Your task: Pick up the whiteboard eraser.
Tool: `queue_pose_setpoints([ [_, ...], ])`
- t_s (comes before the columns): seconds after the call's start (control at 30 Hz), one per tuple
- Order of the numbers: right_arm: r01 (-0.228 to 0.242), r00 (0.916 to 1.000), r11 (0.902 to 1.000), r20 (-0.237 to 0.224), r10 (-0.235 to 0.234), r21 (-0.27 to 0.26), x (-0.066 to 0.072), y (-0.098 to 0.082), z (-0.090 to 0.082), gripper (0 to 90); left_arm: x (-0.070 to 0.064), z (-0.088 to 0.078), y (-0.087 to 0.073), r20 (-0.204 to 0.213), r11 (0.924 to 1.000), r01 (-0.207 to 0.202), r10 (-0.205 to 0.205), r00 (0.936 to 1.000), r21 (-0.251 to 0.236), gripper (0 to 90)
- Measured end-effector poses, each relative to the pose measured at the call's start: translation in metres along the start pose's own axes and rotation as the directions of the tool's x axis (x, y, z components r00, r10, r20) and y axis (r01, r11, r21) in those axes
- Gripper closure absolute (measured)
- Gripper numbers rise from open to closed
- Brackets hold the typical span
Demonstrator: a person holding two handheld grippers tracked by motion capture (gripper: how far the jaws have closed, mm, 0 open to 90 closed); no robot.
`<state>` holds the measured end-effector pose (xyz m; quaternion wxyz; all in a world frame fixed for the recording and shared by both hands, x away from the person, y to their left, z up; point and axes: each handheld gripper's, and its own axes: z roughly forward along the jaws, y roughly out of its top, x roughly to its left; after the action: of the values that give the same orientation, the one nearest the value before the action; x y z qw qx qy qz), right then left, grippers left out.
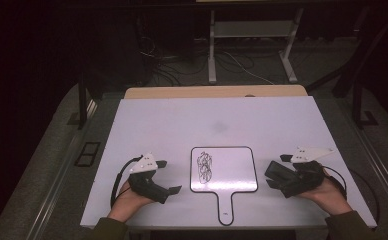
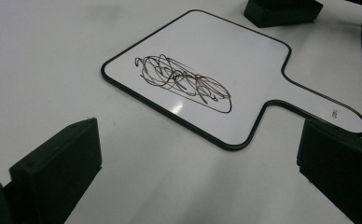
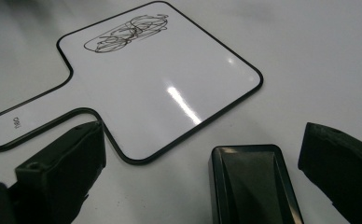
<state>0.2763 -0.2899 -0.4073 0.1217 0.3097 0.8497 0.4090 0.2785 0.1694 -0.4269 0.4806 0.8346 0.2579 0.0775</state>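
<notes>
Item: paddle board [image 1: 224,170], white, black-edged, handle toward the person; lies flat on the table [image 1: 172,120], midway between the two grippers; touched by neither.

Mark: black scribble [image 1: 204,167] on the board's left half; unwiped.

Eraser [image 3: 254,186]: dark block, on the table just right of the board; in the right gripper view it sits between the jaws but apart from both; seen also at the far edge of the left gripper view [image 2: 281,11].

Left gripper [image 1: 164,176]: rests on the table left of the board; jaws wide apart, holding nothing; board handle [image 2: 323,105] lies near its far jaw.

Right gripper [image 1: 277,172]: rests right of the board; jaws wide apart, holding nothing; eraser ahead of them.

Judged work: take up the eraser and wipe the scribble; not yet begun.

Risks, as judgement: the eraser lies off-centre in the right jaws, so a closing jaw may push it aside or pinch one corner, letting it twist; the board is loose and smooth on a smooth table, so wiping may slide it unless the left gripper pins the handle; a tilted eraser would smear rather than clear.
</notes>
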Motion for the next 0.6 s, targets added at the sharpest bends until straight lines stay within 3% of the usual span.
queue_pose_setpoints([
  [0.23,0.014,0.9999,0.9987,-0.006,-0.014,0.049,-0.009,-0.002,0.001,3.1,0.0,0.0,-0.001,-0.002,1.0,0.001,-0.001,1.0,0.003,0.0],
  [0.6,-0.011,0.9999,0.99,0.007,0.01,0.141,-0.019,-0.008,0.001,4.9,0.0,0.0,-0.001,-0.002,1.0,-0.001,0.001,1.0,0.006,0.0],
])
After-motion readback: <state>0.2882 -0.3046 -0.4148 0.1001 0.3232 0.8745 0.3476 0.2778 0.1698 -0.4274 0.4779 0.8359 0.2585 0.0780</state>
